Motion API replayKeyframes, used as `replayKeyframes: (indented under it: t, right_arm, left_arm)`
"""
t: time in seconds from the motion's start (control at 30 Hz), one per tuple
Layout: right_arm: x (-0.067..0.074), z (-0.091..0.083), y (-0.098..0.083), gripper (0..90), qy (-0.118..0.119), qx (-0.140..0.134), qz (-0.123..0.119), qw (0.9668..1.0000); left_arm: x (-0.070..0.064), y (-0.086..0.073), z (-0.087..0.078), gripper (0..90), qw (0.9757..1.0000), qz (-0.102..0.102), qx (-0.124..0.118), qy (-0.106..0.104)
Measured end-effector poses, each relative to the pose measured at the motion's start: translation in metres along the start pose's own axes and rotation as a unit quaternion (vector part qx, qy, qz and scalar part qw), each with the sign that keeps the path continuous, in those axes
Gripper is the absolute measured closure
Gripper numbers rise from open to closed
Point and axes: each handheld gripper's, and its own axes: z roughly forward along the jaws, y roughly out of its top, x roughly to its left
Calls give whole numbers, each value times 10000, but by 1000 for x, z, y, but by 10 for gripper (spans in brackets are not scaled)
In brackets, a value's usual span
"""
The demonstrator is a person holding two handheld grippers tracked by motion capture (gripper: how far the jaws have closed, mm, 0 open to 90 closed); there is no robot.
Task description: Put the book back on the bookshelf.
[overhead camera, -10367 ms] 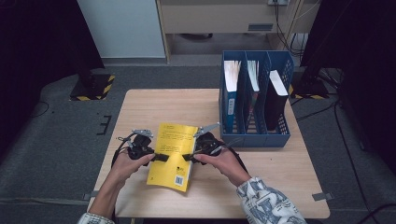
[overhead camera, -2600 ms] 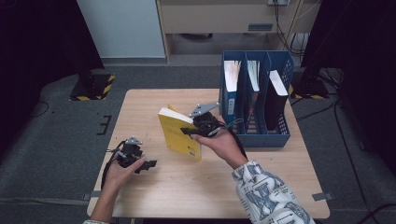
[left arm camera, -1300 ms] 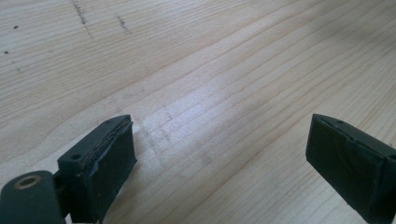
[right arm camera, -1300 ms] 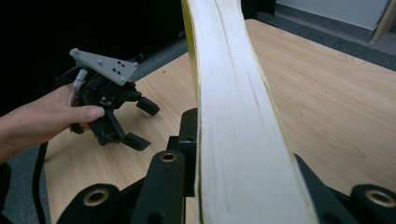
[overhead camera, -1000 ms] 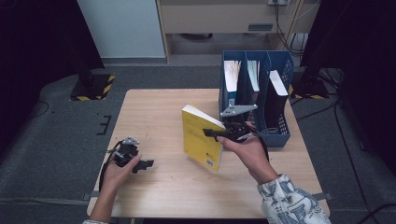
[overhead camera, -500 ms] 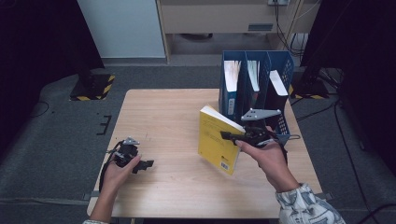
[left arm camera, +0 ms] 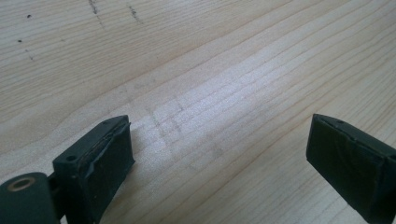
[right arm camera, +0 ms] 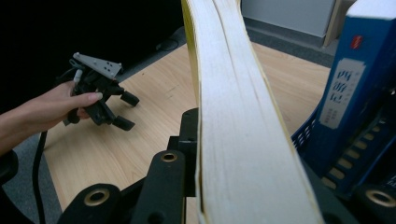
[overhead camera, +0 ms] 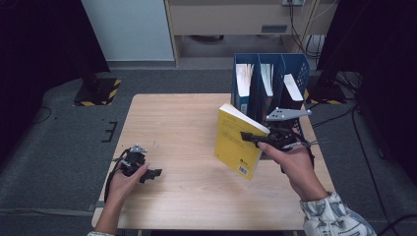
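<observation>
You had the right gripper [overhead camera: 255, 140] clamped on the yellow book [overhead camera: 239, 141] just beside the blue file rack [overhead camera: 295, 66], left gripper [overhead camera: 147, 173] released, and a tilted book could have snagged on a divider.

blue book [right arm camera: 357, 88], spine label perhaps "西游记"

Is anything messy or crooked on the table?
Nothing looks spilled or broken. The yellow book is tilted in the air, but that is because the right tongs are shut on it, beside the blue file rack. The left tongs rest open on the wooden table.
</observation>
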Motion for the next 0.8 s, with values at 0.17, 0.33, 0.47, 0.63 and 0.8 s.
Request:
replayKeyframes:
  t: [0.17, 0.33, 0.47, 0.63, 0.8]
  right_arm:
    - [-6, -13, 12, 752, -88, -122, 42, 9999]
    - [-13, -24, 16, 752, -148, -148, 140, 9997]
    - [-20, -32, 17, 752, -167, -187, 325, 9992]
    - [-26, -41, 15, 752, -288, -178, 387, 9987]
    - [-32, -51, 12, 752, -385, -191, 418, 9982]
  left_arm:
    - [1, 0, -1, 67, 10000, -58, -3, 51]
    - [1, -1, -1, 67, 10000, -60, 8, 51]
    - [2, -1, -1, 68, 10000, -68, 5, 65]
    - [2, -1, -1, 68, 9999, -83, 5, 72]
    - [3, -1, -1, 68, 9999, -129, -7, 79]
